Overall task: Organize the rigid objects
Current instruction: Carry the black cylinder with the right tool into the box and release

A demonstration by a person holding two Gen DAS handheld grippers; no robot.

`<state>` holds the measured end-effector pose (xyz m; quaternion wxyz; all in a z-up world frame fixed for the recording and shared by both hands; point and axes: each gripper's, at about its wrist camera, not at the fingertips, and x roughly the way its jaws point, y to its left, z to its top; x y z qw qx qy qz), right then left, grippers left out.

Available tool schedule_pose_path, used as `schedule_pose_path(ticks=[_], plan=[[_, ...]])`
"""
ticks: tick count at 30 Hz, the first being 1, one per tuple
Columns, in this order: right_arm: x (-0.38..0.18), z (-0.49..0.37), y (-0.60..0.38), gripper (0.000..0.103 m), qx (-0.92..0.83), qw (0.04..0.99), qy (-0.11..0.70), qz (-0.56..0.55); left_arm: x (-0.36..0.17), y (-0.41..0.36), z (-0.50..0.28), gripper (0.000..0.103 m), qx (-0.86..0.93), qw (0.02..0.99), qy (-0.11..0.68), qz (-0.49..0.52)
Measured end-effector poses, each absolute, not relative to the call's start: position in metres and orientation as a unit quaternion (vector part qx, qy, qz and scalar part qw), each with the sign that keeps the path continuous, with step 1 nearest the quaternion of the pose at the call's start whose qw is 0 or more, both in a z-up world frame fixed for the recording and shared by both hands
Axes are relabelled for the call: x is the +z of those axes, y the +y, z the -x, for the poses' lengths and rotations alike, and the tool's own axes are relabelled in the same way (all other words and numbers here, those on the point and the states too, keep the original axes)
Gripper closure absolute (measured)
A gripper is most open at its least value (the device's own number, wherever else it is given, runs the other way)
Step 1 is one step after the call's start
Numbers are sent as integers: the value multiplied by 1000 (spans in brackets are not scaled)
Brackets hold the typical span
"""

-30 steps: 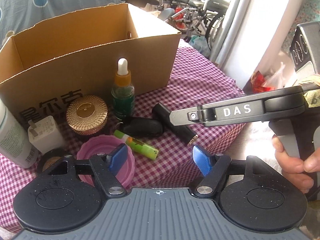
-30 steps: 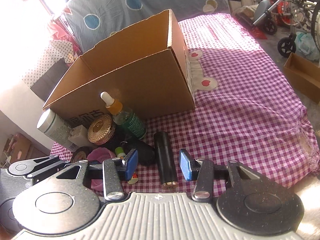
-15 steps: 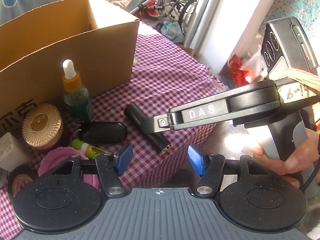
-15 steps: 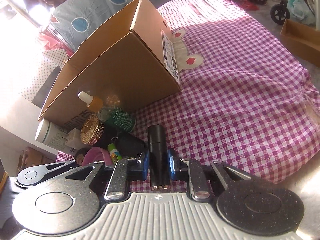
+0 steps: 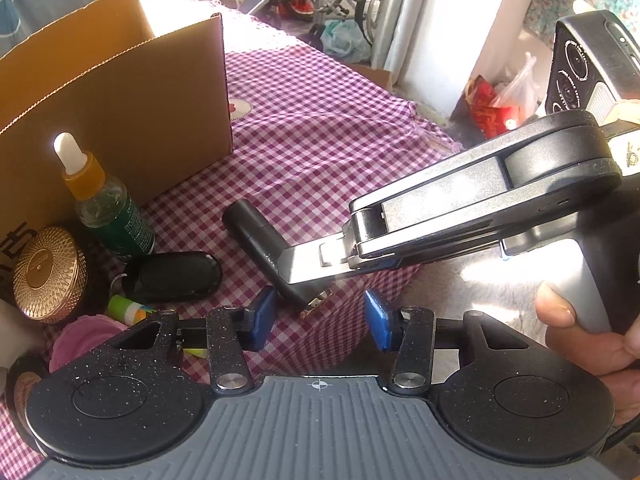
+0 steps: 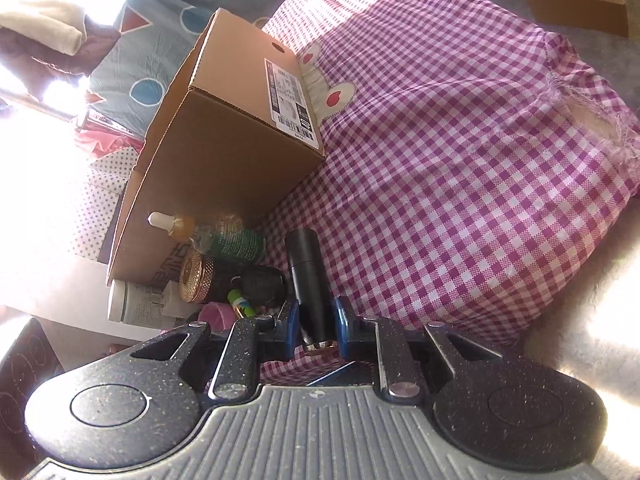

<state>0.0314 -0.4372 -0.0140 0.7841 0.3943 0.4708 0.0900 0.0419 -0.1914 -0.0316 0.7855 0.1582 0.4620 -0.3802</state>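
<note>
On the purple checked cloth [image 6: 460,152] in front of you stands the open cardboard box [image 6: 224,160], the biggest thing here, with a shipping label on its end wall. Against its near wall sits a cluster of small items: a green dropper bottle [image 5: 106,208] standing upright, a round gold-lidded jar [image 5: 44,274], a black oval case [image 5: 172,276] lying flat, and a yellow-green tube [image 5: 128,311] partly hidden behind your left tool.

Your right gripper [image 6: 314,326] is clamped on the black cylinder [image 6: 308,276], its blue pads pressed against both sides near the gold-rimmed end; the cylinder lies on the cloth just beside the black case, pointing toward the box corner.

Your left gripper [image 5: 318,320] hangs just short of that same cylinder with its jaws closing at a middling gap and nothing between the pads. Your right hand [image 5: 588,344] shows at the edge, wrapped around the grey handle.
</note>
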Motion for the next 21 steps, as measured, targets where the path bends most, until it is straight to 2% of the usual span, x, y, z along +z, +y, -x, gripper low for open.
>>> schedule_pose_path(ticks=[8, 15, 21], plan=[[-12, -38, -435, 80, 93, 783, 481, -384, -32, -195, -44, 64, -366, 793, 457, -168], [-12, -42, -426, 81, 95, 795, 472, -368, -32, -194, -46, 74, -356, 801, 451, -170], [-8, -37, -424, 81, 93, 803, 457, -371, -27, -191, -42, 74, -360, 805, 439, -170]])
